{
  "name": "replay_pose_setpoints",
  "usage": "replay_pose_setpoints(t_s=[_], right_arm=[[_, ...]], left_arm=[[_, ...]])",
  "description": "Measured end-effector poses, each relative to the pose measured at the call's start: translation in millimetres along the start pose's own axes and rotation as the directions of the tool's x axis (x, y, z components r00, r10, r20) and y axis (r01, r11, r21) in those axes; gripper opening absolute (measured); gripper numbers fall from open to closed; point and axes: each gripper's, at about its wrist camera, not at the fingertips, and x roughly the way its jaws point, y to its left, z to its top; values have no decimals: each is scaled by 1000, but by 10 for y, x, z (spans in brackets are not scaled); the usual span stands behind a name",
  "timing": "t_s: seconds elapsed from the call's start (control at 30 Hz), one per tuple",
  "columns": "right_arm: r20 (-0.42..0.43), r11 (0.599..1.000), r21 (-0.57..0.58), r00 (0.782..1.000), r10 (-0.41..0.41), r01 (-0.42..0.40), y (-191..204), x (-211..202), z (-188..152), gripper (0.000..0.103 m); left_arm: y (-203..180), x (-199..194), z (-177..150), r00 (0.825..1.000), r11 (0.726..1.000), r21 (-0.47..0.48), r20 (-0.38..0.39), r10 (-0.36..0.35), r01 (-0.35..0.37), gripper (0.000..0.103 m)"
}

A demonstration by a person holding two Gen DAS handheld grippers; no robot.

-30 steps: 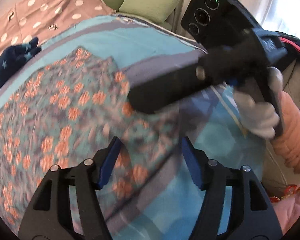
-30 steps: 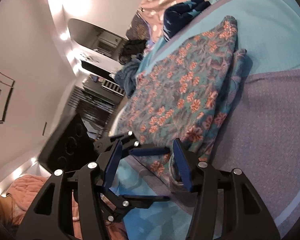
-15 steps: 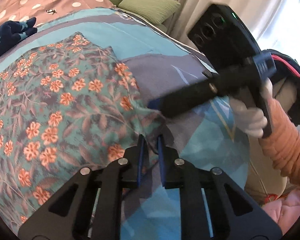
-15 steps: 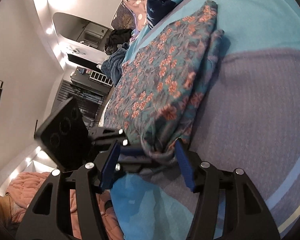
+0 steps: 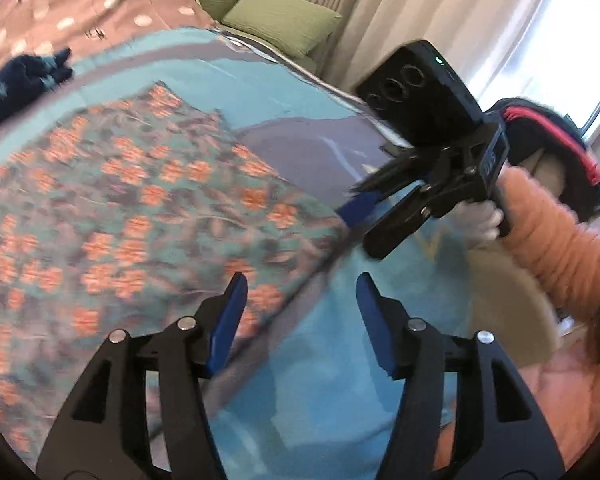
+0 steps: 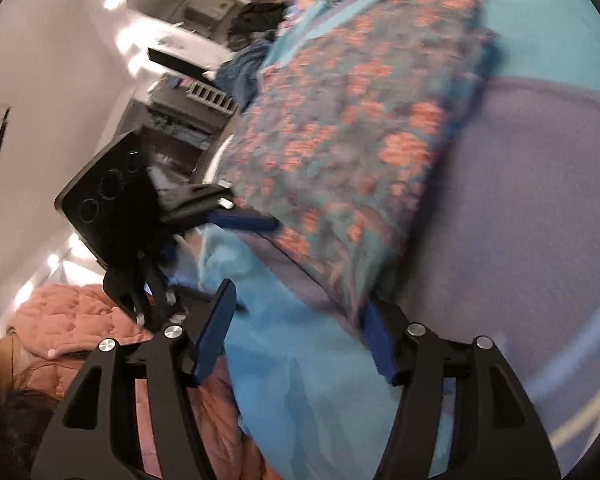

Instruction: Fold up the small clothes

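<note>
A teal garment with orange flowers [image 5: 140, 208] lies folded on the blue and grey bedspread [image 5: 324, 376]; it also shows in the right wrist view [image 6: 360, 128]. My left gripper [image 5: 300, 308] is open and empty, just past the garment's near edge. My right gripper [image 6: 296, 328] is open at the garment's near corner, its right finger [image 6: 380, 344] partly under the cloth. The right gripper shows in the left wrist view [image 5: 380, 216], at the garment's right corner. The left gripper shows in the right wrist view [image 6: 236, 220], at the garment's left edge.
A dark blue star-print garment [image 5: 24, 80] lies at the far left on a pink dotted cover [image 5: 80, 4]. Green cushions [image 5: 284, 20] and curtains stand behind the bed. A pink quilt [image 6: 80, 316] lies beside the bed, with shelves [image 6: 188, 120] beyond.
My left gripper, shut at the garment's edge half a second ago, has opened and drawn back. My right gripper stays open by the near corner. The view is blurred by motion.
</note>
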Motion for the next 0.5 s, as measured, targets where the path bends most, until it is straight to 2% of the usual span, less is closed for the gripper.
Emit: replay_pose_setpoints(t_s=[0.13,0.2,0.23,0.3,0.37,0.43,0.5], right_arm=[[11,999,15,999,-52,52,-48,-82,-120,61],[69,994,1,992,-110,110,-7,-178,-119,61],[131,992,9,983,-126,126,-11,-273,-90,61],[256,993,78,961,-105,88,-131,-468,21,61],[313,982,151,937,-154,111,-265,-525,181,62],[319,970,212,930,-183,118,-405,-473,358,62],[300,958,252,931,-209,134,-496,-338,532,62]], left_arm=[[239,-5,118,998,998,-40,12,58,-57,56],[315,54,210,998,997,-45,21,61,-60,54],[300,90,234,999,998,-46,19,42,-41,49],[168,247,283,1000,1000,-2,2,-17,17,47],[-15,427,305,999,997,72,-26,-25,27,47],[-217,653,316,999,989,150,-45,-10,16,50],[-308,753,315,999,980,199,-31,27,-21,51]])
